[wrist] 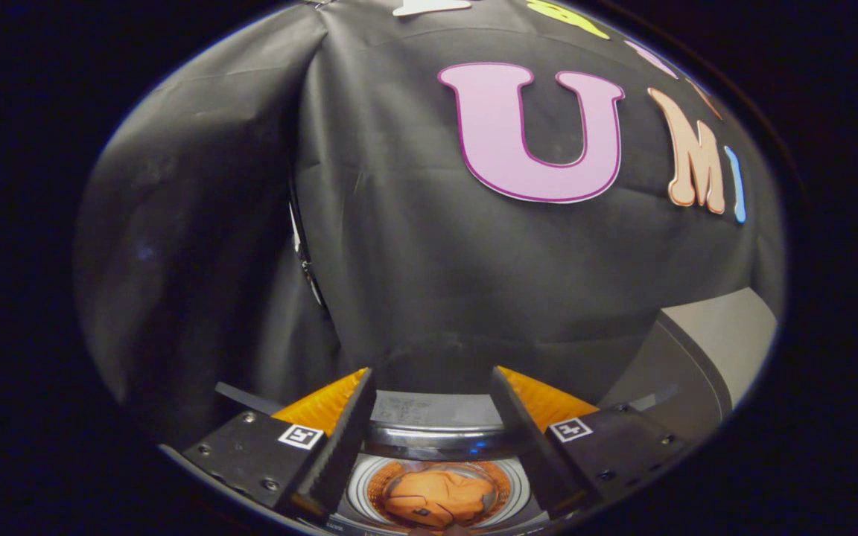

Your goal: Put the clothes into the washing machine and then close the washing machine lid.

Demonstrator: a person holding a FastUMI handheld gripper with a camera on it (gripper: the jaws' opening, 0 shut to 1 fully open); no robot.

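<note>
Above the washing machine [429, 417] my gripper [433, 387] hangs with fingers spread wide, holding nothing. Inside the drum, below the fingers, lie the orange clothes [440, 497]. The lid [697, 357] stands raised beside the machine; I judge loading done, closing outstanding.

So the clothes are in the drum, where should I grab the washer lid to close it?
Probably the lid's free top edge, coming from the front beside the open gripper. It stands raised right of the drum, where the orange clothes lie, so that edge should swing it down.
</note>
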